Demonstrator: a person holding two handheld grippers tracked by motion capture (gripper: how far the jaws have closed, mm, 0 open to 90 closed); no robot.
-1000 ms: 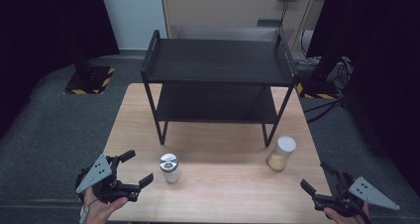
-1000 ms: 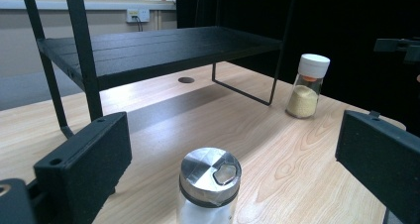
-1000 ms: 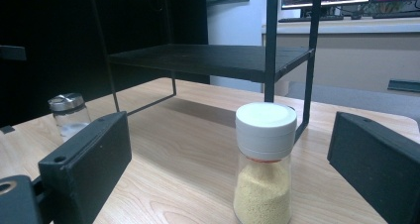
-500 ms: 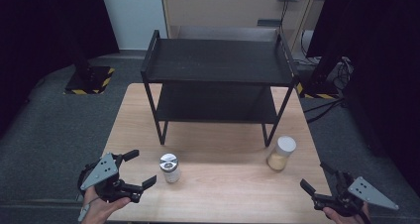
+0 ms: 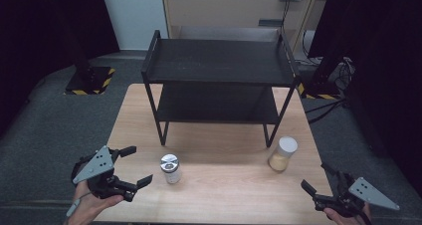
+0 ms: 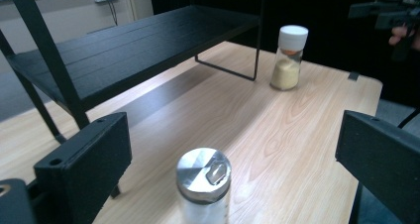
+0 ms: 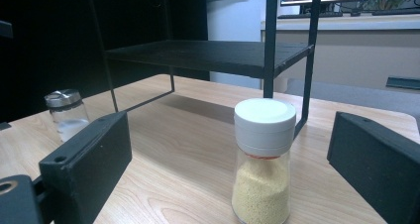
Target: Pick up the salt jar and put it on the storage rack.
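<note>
Two open grippers face two upright jars on the wooden table (image 5: 224,200), with bare tabletop around both.

The left gripper (image 5: 133,166) sits low at the near left edge, jaws spread, aimed right at the clear glass jar with a silver metal lid (image 5: 169,168) just beside it. The right gripper (image 5: 316,179), at the near right corner, gapes toward the white-capped jar of yellow powder (image 5: 282,154), probably not touching. Both jars stand with their long axes vertical, near of the black two-tier metal shelf (image 5: 219,70).
</note>
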